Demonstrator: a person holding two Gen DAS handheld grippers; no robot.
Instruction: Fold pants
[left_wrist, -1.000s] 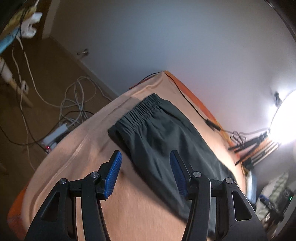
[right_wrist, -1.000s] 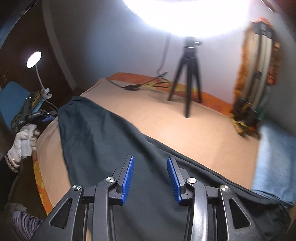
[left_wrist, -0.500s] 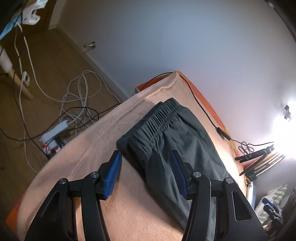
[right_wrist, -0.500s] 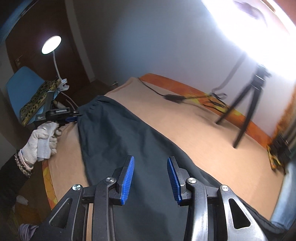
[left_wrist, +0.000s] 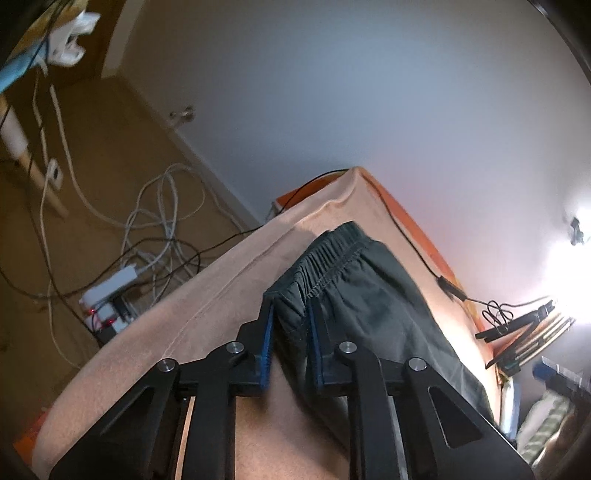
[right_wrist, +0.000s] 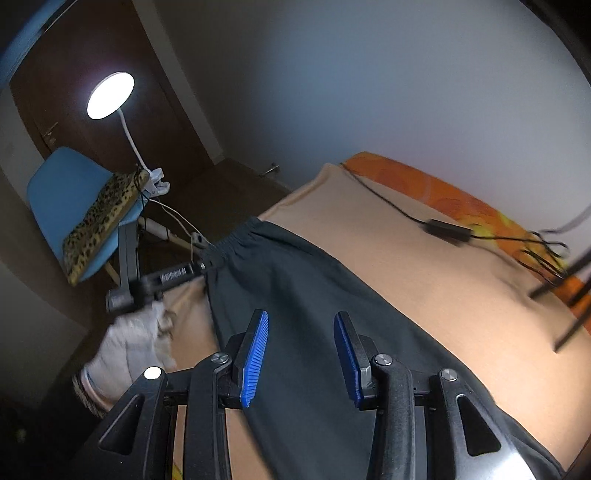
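Dark grey pants (left_wrist: 373, 310) lie lengthwise on a peach blanket (left_wrist: 207, 306) on the bed. My left gripper (left_wrist: 290, 314) is shut on the near corner of the elastic waistband (left_wrist: 325, 258), with fabric bunched between its blue pads. In the right wrist view the pants (right_wrist: 295, 295) run from the waistband at the left edge toward the lower right. My right gripper (right_wrist: 301, 325) is open and empty, hovering over the middle of the pants. The left gripper (right_wrist: 201, 264) shows there at the waistband, held by a white-gloved hand (right_wrist: 129, 343).
A black cable with an adapter (right_wrist: 447, 229) crosses the blanket near the orange bed edge (right_wrist: 424, 184). Tripod legs (right_wrist: 569, 295) stand at the right. A blue chair (right_wrist: 70, 192) with a clip lamp (right_wrist: 110, 96) stands left of the bed. Cables and a power strip (left_wrist: 110, 291) lie on the floor.
My left gripper moved forward onto the waistband corner and closed on it. My right gripper view swung left along the pants; it stayed open.
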